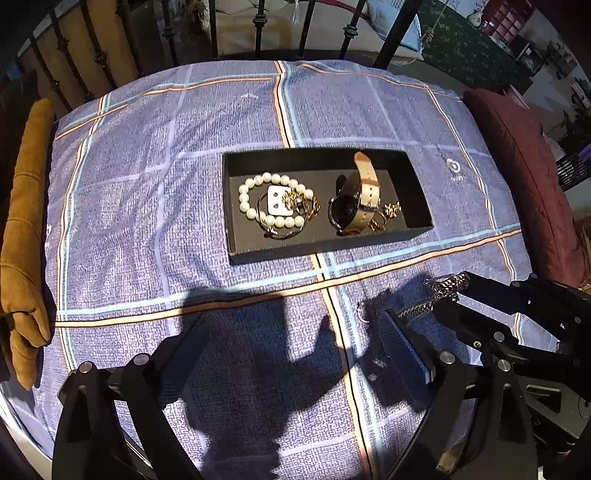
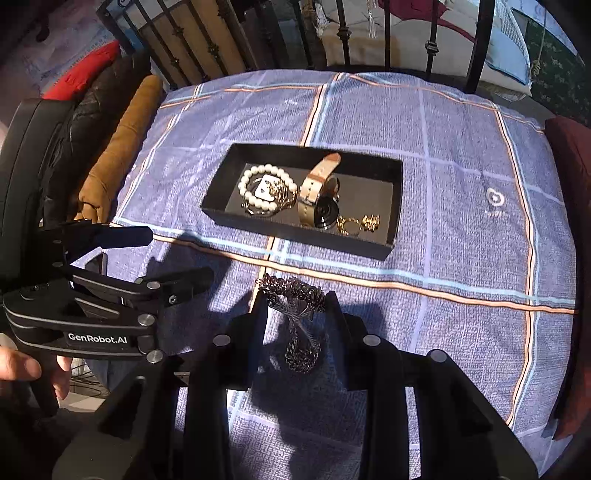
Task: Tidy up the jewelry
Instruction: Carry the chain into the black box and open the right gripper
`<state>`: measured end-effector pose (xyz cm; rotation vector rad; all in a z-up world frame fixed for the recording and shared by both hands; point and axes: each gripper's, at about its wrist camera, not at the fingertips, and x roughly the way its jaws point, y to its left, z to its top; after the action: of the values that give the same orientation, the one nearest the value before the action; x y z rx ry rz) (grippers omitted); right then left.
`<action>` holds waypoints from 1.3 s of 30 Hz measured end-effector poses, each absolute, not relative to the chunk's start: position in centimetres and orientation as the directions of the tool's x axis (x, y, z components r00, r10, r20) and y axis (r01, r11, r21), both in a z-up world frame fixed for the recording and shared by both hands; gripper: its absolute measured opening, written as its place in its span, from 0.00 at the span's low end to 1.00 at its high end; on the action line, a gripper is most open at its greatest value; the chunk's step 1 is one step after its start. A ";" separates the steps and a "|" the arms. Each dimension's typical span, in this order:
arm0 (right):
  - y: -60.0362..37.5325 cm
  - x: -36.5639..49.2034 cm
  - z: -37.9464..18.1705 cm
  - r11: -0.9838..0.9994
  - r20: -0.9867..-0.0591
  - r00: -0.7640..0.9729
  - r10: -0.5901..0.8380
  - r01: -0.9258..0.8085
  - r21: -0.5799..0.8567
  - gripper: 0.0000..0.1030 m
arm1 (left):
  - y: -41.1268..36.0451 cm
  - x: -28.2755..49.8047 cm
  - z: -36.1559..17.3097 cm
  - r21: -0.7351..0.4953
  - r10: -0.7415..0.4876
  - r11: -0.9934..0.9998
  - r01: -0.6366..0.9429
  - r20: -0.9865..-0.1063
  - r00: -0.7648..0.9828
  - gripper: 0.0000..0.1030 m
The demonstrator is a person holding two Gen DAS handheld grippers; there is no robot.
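A black tray [image 1: 236, 206] [image 2: 384, 251] sits mid-table and holds a pearl bracelet [image 1: 258, 181] [image 2: 255, 173], a watch with a beige strap [image 1: 364, 184] [image 2: 314, 184], gold rings and earrings [image 1: 388, 214] [image 2: 360, 223]. My right gripper [image 2: 295, 299] is shut on a silver chain [image 2: 295, 295], held above the cloth in front of the tray; the chain hangs down between the fingers. It also shows in the left wrist view [image 1: 445, 286]. My left gripper [image 1: 295, 332] is open and empty, near the front of the table.
A blue checked cloth [image 1: 147, 184] covers the table. A brown cushion [image 1: 26, 221] lies at the left edge and a maroon cushion [image 1: 524, 177] at the right. A black metal railing [image 1: 258, 29] stands behind the table.
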<state>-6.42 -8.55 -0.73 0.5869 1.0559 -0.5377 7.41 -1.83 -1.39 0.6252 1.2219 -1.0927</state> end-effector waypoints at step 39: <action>-16.3 -1.9 0.3 0.722 -0.928 0.321 -0.188 0.686 0.091 0.49 | -9.1 11.7 1.1 -0.129 -0.371 0.404 0.906 -0.928 0.033 0.89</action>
<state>-1.88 -16.26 0.32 0.5288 1.1040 -0.6100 11.72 -9.13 1.08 0.5966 1.1394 -1.0771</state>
